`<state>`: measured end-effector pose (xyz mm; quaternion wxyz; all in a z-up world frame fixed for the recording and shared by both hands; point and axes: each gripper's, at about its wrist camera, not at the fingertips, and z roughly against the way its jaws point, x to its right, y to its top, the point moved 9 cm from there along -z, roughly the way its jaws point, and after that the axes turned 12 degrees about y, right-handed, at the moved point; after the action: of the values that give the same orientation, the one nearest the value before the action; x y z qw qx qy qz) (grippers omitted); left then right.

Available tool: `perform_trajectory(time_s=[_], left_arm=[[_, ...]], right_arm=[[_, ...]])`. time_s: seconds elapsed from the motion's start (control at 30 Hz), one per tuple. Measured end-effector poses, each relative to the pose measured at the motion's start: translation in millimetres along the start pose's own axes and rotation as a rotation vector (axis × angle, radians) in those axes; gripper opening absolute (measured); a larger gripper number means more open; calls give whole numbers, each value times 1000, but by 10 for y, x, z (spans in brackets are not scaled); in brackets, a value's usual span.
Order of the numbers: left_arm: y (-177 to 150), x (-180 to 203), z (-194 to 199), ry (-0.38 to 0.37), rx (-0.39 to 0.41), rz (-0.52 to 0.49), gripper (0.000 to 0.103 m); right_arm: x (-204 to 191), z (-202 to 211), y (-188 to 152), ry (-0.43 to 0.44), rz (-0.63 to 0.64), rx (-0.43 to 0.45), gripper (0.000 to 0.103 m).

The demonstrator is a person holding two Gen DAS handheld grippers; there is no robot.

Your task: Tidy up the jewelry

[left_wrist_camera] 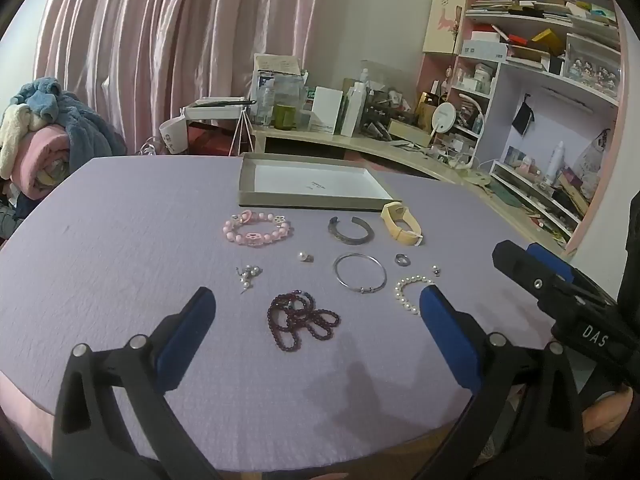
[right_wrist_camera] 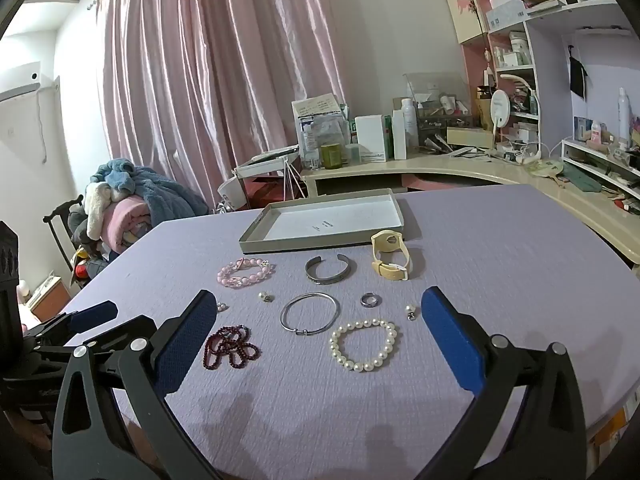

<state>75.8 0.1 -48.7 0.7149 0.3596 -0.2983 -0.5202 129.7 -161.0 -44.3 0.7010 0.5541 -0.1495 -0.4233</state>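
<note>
- Nothing is sorted yet: the tray (right_wrist_camera: 256,229) is seen empty.
- All jewelry is laid on the tabletop (right_wrist_camera: 500,248) before it: pearl bracelet (right_wrist_camera: 363,345), garnet beads (left_wrist_camera: 304,317), bangle (right_wrist_camera: 310,313), cuff (right_wrist_camera: 330,270).
- Left claw (left_wrist_camera: 318,338) and right claw (right_wrist_camera: 320,338) are spread wide, nothing gripped.

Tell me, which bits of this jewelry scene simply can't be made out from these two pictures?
- Small print inside the shallow box: too small to read in either view.
- White pearl bracelet: its near side is hidden behind a blue finger in the left wrist view.
- Pearl earring cluster: mostly hidden behind a blue finger in the right wrist view.
- Engraving on the dark cuff bangle: too small to read.
</note>
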Motion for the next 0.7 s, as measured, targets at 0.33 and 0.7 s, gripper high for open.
perform_trajectory(time_s=[0.33,0.7], left_arm=[[-4,0,-4,1,-4,-3,101],[-6,-1,-7,3,-8,-4,101]], right_arm=[[3,-13,-3,-1,-1,0,102],[11,-11,4,1,-3,-1,102]])
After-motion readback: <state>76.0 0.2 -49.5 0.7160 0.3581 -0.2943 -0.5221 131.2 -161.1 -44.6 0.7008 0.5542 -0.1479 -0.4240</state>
